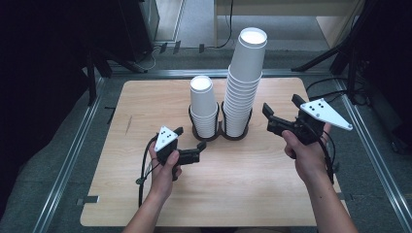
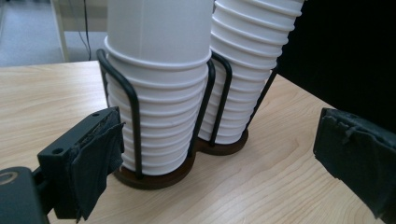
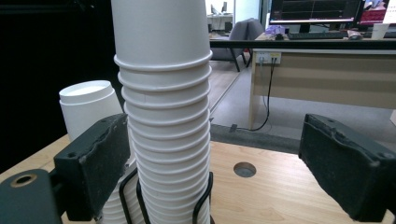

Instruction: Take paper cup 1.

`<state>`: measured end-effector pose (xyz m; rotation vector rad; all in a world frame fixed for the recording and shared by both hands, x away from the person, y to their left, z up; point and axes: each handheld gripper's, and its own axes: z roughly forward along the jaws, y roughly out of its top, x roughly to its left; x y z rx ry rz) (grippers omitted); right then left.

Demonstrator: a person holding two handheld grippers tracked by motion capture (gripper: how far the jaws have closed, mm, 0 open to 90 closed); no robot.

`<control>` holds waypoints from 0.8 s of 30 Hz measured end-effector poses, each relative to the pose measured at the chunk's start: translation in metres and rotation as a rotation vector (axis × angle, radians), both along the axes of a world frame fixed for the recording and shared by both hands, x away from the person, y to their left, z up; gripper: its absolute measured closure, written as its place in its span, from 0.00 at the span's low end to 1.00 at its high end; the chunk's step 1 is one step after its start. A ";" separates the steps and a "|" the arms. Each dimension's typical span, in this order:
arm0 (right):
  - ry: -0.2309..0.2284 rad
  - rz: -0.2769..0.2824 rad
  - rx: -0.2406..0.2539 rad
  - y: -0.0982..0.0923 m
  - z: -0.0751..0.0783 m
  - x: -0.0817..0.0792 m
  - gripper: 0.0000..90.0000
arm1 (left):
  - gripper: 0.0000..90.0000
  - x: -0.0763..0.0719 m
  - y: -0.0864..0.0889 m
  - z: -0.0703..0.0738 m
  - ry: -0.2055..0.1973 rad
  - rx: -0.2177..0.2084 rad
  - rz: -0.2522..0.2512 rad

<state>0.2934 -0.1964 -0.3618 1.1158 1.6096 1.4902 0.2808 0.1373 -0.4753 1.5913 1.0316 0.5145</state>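
your left gripper [image 1: 190, 141] held open and empty near the short paper cup stack [image 1: 203, 108], your right gripper [image 1: 282, 110] open and empty beside the tall paper cup stack [image 1: 244, 85], both stacks upside down in the black wire holder [image 1: 219, 130] mid-table [image 1: 145, 97]

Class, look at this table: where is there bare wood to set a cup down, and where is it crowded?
Bare wood lies along the table's left side, beside the left gripper, and across the near edge between the forearms. The back middle is crowded: the short cup stack and tall cup stack in their wire holder.
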 end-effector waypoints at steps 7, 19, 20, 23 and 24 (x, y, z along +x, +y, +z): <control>0.001 0.015 -0.002 0.009 0.003 0.005 0.11 | 0.02 0.006 -0.012 0.000 0.001 0.009 -0.019; 0.017 0.044 -0.012 0.024 0.013 0.016 0.15 | 0.02 0.016 -0.042 0.006 -0.013 0.001 -0.053; 0.020 0.047 -0.009 0.026 0.014 0.017 0.15 | 0.02 0.016 -0.042 0.006 -0.013 0.001 -0.053; 0.016 0.053 -0.008 0.030 0.017 0.020 0.14 | 0.02 0.018 -0.055 0.008 -0.026 0.000 -0.090; 0.016 0.061 -0.008 0.032 0.018 0.021 0.13 | 0.02 0.020 -0.058 0.009 -0.033 0.013 -0.088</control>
